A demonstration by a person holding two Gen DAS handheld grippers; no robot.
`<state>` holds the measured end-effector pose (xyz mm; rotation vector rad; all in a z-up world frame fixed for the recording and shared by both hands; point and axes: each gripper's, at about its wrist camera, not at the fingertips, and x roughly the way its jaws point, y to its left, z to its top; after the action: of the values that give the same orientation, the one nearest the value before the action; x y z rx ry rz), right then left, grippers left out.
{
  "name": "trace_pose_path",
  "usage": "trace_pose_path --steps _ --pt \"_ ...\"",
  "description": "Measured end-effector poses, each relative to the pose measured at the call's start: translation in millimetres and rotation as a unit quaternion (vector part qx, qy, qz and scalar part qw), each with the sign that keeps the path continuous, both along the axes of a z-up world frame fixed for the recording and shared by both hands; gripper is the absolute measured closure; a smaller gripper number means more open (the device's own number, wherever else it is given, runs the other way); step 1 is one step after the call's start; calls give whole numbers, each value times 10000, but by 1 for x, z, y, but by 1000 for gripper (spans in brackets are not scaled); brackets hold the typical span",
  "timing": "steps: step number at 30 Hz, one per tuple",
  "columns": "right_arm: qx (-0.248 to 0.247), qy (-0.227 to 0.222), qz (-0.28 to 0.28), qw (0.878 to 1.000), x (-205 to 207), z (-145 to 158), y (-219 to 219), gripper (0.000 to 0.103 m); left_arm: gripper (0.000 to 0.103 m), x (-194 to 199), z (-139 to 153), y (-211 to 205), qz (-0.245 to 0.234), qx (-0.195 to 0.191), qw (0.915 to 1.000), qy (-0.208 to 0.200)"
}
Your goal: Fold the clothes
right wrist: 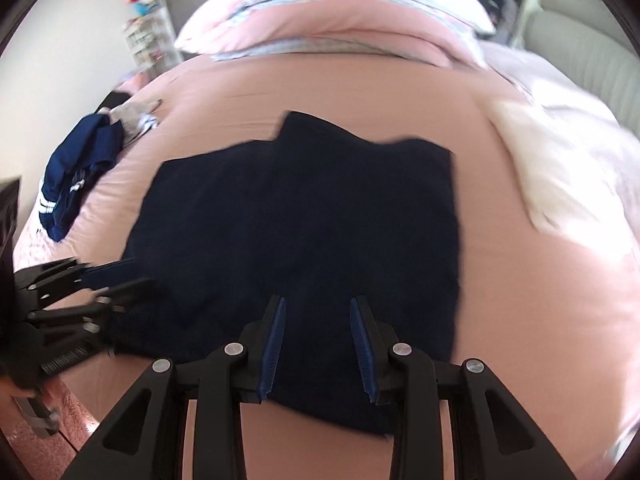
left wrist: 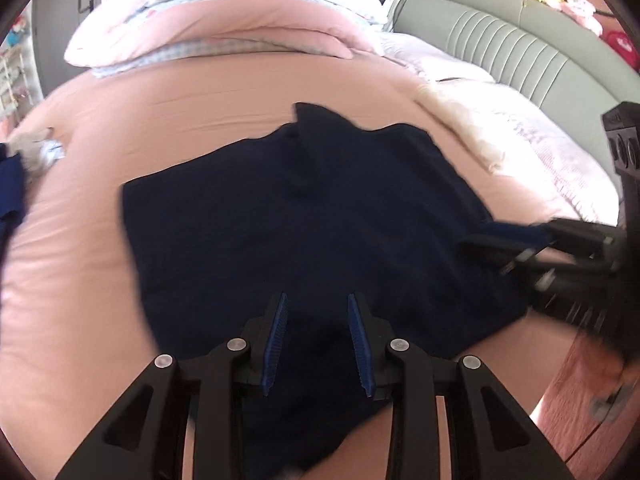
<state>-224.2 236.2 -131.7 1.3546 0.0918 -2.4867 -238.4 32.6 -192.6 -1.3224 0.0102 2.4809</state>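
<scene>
A dark navy garment lies spread flat on the pink bed sheet; it also shows in the right wrist view. My left gripper is open just above the garment's near edge, with cloth under the fingers. My right gripper is open above the garment's near edge too. The right gripper also shows at the right of the left wrist view, and the left gripper at the left of the right wrist view. Neither holds cloth.
A folded pink quilt lies at the far end of the bed. A blue and white garment lies bunched at the left. A cream cloth and pale pillows lie at the right, by a grey headboard.
</scene>
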Motion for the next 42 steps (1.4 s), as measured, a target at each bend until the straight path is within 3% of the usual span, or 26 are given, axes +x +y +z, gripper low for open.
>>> trace_pose_path --steps 4,6,9,12,16,19,21,24,27,32,38,39,40,41,42 --pt "417 -345 295 9981 -33 -27 -24 70 74 -21 -25 11 -194 -404 9976 -523" --pt "689 -558 370 9954 -35 -41 -22 70 74 -14 -25 6 -373 -466 9972 -453" --pt "685 -381 388 9962 -23 -41 0 70 73 -1 -25 -8 -471 -663 9957 -435" --pt "465 -389 -104 9981 -13 -39 37 70 68 13 -23 -27 -371 -650 9963 -431" --pt "45 -378 -821 9959 4 -35 88 70 67 32 -16 -46 209 -808 9960 -327" --pt "-332 -510 -1222 9906 16 -23 108 70 67 46 -12 -68 764 111 9960 -451" --pt "-556 -527 -1258 9891 23 -20 113 70 67 55 -11 -82 1105 798 9887 -622" --pt "-1076 -871 -1441 9798 24 -28 118 70 67 61 -27 -82 1324 1134 9810 -857" --pt "-1365 -1100 -1594 9715 19 -44 121 70 68 57 -29 -77 1524 1236 9765 -889" --pt "-1319 -1008 -1443 9755 23 -42 111 69 68 66 -33 -82 1862 1576 9639 -1071" --pt "-1660 -1071 -1241 9724 22 -44 110 70 68 68 -36 -77 1844 1356 9676 -1066" --pt "-1642 -1066 -1209 9732 22 -44 108 75 68 67 -35 -77 1815 1291 9691 -1059" --pt "-1611 -1068 -1201 9738 22 -45 108 84 72 67 -34 -75 1795 1241 9705 -1026" --pt "-1611 -1079 -1179 9739 27 -42 107 86 86 67 -33 -74 1775 1192 9718 -993" --pt "-1610 -1060 -1185 9741 32 -39 107 91 88 67 -32 -73 1755 1142 9731 -961"
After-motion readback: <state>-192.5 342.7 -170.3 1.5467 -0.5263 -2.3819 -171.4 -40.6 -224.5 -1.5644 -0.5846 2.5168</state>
